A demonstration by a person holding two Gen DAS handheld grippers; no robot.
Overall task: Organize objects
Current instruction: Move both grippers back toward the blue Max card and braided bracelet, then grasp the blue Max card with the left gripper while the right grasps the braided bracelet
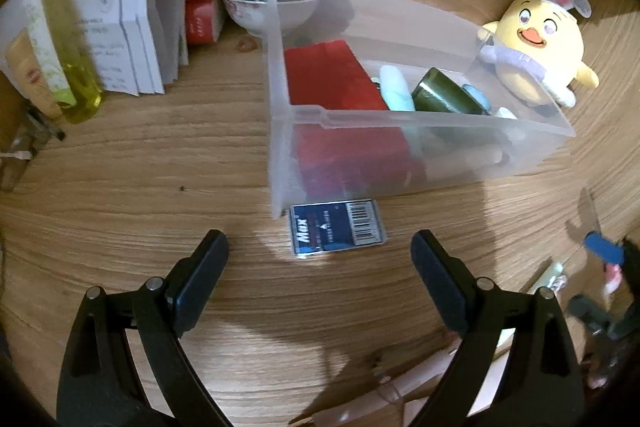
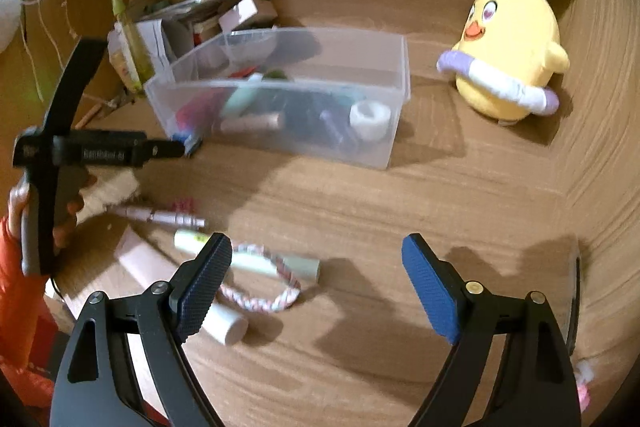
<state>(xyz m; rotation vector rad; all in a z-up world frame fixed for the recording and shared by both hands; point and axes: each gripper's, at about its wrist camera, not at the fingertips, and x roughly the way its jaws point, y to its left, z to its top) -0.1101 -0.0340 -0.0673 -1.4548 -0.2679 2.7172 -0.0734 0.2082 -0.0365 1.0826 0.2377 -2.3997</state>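
Left claw (image 1: 320,259) stands wide apart and empty, tilted down at the wooden bench (image 1: 140,167). Just ahead of it, between the tips, a flat blue card pack (image 1: 337,227) lies with its long axis across the claw, touching the near wall of the clear bin (image 1: 420,123). Right claw (image 2: 316,267) is also apart and empty above a braided ring (image 2: 260,291) and a pale tube (image 2: 276,265); open bench lies to its right. I judge the left nearer the pack

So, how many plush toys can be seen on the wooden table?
1: the yellow chick plush toy with rabbit ears stands on the wooden table, to the right of the clear plastic bin. Others may be hidden.
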